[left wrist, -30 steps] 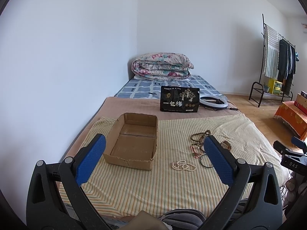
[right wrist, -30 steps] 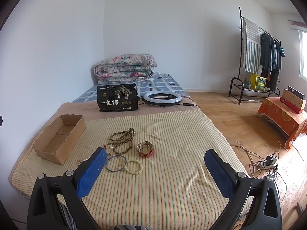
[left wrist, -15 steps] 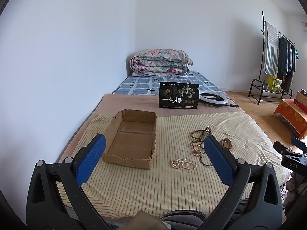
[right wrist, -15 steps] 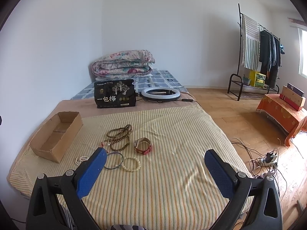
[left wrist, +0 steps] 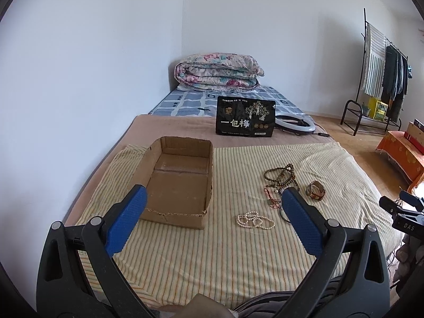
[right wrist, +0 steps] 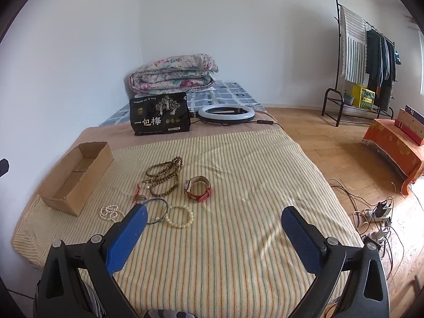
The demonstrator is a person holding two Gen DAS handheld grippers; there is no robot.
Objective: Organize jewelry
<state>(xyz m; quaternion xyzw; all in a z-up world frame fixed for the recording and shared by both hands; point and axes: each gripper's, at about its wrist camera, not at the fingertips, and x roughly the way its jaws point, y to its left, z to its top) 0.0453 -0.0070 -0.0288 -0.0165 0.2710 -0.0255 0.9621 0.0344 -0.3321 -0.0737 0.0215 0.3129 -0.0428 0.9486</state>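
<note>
A lived-in bedroom at home. Low bed (right wrist: 238, 238) under a striped yellow cover, pushed into a white corner, with a folded floral quilt (left wrist: 218, 71) at its head. Clothes rack (right wrist: 368, 53) hung with garments along the far wall. Wooden parquet floor (right wrist: 331, 143), tangled power strip (right wrist: 377, 213), ring light (right wrist: 226, 113) by the quilt.

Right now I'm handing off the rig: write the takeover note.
Left hand-held gripper: open, holding nothing, above the bed.
Right hand-held gripper: open, holding nothing.
Cardboard box: nothing in it, on the striped blanket.
Lying loose on the blanket: pearl strand, wooden bead necklace, red charm, bangle, cream bead bracelet, watch.
Done: nothing.
Left: move every piece into the box.
</note>
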